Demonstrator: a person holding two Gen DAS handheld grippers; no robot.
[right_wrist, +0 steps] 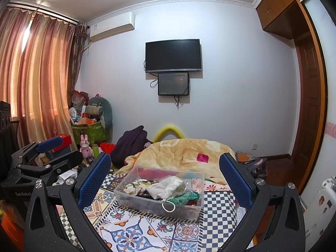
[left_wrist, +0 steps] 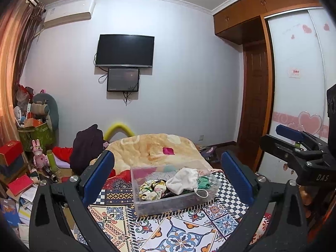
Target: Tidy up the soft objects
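Soft objects are being kept in a clear plastic bin that is sitting on the patterned tablecloth, directly ahead of both grippers and between their fingers in each view. The left gripper is being held spread wide with nothing pinched, and the right gripper is likewise being held wide apart and empty. Inside the bin, a white drawstring pouch is lying on top near the middle, a floral scrunchie is resting toward the left, and a green fabric piece is tucked at the right, possibly another scrunchie, though the folds are being blurred by the lens. The bin's long axis is running left to right across both views. Neither gripper is clearly nearer; the pouch's loose cord is hanging over the near wall, toward the right gripper's side.
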